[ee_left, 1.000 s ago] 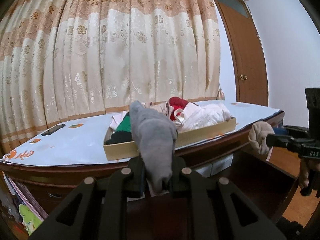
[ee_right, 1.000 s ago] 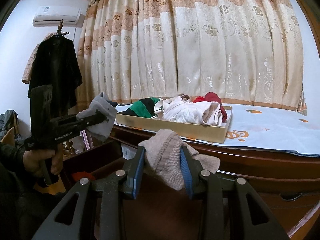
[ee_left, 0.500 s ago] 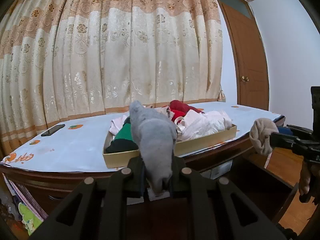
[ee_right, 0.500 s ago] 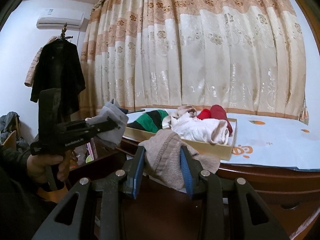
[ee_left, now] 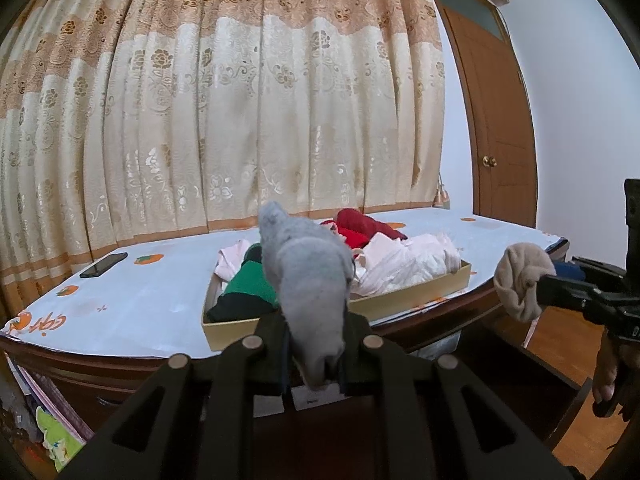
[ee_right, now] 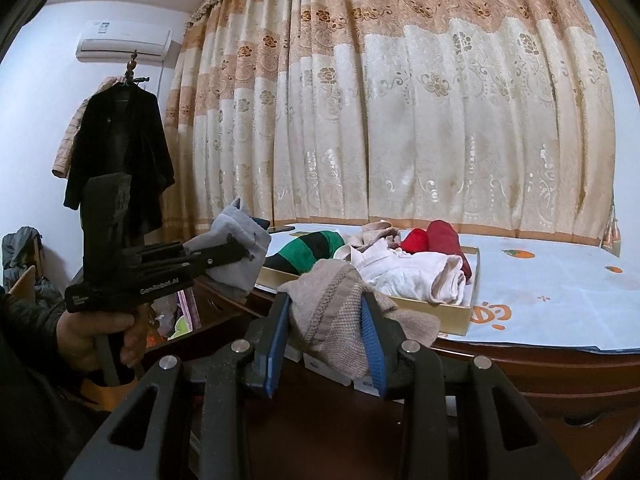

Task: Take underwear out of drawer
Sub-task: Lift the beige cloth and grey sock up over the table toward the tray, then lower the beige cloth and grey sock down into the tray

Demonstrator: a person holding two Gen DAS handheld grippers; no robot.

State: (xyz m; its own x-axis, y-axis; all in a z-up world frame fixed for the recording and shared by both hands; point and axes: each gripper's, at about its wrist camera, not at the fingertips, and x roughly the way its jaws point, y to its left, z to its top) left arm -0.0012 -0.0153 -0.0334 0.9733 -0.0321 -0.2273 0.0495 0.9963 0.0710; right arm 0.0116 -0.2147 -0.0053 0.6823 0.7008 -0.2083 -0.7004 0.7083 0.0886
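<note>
two underwear pieces (ee_left: 310, 276) (ee_right: 336, 312), one per claw (ee_left: 314, 354) (ee_right: 326, 344)

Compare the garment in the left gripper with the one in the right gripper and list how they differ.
The grey garment in the left gripper is smooth, plain cloth; the beige garment in the right gripper is a coarser knit with a visible ribbed band. The grey garment rises as a rounded bundle above its fingers, while the beige garment spills sideways past its right finger. Both are small, bunched and clamped, held short of the tray of clothes.
</note>
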